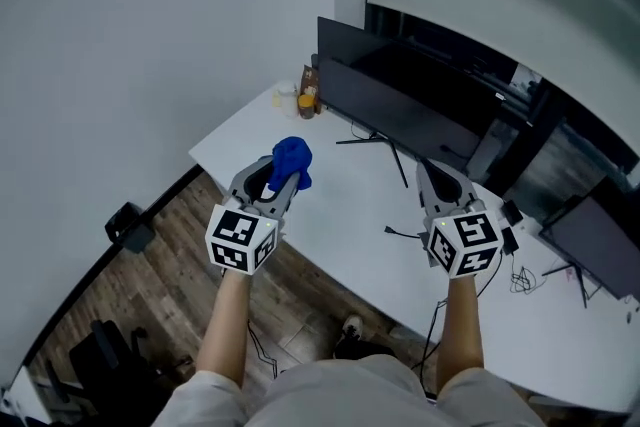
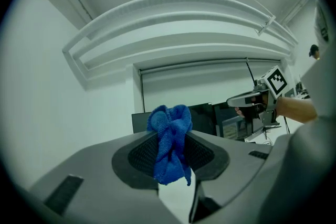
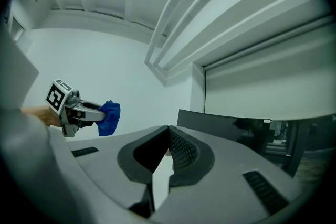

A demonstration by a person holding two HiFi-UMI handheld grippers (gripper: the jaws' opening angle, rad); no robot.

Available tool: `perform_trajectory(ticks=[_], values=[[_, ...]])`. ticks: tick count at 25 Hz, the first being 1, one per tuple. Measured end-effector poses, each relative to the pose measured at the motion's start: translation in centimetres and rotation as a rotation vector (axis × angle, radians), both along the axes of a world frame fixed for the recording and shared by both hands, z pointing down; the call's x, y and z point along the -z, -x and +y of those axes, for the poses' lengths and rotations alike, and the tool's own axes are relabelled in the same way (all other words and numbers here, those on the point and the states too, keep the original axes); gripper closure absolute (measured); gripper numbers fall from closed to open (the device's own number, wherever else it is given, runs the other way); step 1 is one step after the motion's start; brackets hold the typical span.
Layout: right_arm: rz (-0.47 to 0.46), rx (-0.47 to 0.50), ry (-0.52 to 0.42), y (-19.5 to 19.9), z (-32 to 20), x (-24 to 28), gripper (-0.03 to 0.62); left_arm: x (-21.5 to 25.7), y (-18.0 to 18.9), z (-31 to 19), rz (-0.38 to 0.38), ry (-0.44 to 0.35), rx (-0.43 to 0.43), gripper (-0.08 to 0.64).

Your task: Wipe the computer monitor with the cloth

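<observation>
- Cloth (image 1: 292, 160) state: blue, bunched, clamped between the jaws of the left gripper (image 1: 281, 181). It is held in the air in front of the monitor (image 1: 395, 110), off the monitor's left end, and is not touching the screen.
- Right gripper (image 1: 437, 177) state: jaws closed tip to tip on nothing, held in front of the monitor's right part, above the desk (image 1: 330, 215).
- Step in hand, as judged: bringing the cloth to the screen. Lead with the wad that projects past the jaw tips, so that only fabric meets the panel.
- The monitor stands on thin legs. Light pressure and long overlapping strokes are advised, and the empty right gripper could steady the frame if it rocks.
- Small containers (image 1: 308, 95) stand just beside the monitor's left end, so the sweep should stay clear of them.
- Left gripper view only: the cloth is pinched at its middle, with a lobe above the tips and a tail hanging below.
- Head view only: the stand, the desk and a second dark screen behind the monitor.
- Right gripper view only: its own jaws meeting at the tips, with nothing between them.
</observation>
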State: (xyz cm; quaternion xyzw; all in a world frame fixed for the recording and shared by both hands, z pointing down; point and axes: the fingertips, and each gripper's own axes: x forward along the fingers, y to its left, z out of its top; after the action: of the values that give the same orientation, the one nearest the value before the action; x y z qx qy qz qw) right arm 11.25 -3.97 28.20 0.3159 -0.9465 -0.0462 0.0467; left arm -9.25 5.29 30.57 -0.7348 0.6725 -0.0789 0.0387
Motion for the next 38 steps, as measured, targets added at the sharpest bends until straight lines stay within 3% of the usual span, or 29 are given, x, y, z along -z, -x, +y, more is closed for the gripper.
perform_trajectory(ticks=[7, 14, 19, 28, 34, 38], values=[[0.017, 0.001, 0.009, 1.9, -10.2, 0.4, 0.578, 0.6, 1.8, -10.8, 0.012, 0.010, 0.001, 0.411], [0.024, -0.004, 0.021, 4.9, -15.5, -0.6, 0.578, -0.7, 4.7, -17.6, 0.028, 0.037, -0.023, 0.411], [0.026, -0.039, 0.028, 8.5, -18.2, -1.5, 0.577, -1.9, 9.2, -22.5, 0.045, 0.046, -0.055, 0.411], [-0.077, -0.148, 0.079, 16.0, -23.5, -1.1, 0.577, -2.4, 19.9, -32.9, 0.053, 0.046, -0.164, 0.407], [-0.039, -0.212, 0.093, 20.2, -26.7, -2.4, 0.578, -2.3, 25.9, -40.8, 0.040, 0.045, -0.195, 0.405], [-0.019, -0.278, 0.115, 22.3, -28.4, -3.3, 0.578, -1.8, 27.8, -46.0, 0.006, 0.051, -0.248, 0.405]])
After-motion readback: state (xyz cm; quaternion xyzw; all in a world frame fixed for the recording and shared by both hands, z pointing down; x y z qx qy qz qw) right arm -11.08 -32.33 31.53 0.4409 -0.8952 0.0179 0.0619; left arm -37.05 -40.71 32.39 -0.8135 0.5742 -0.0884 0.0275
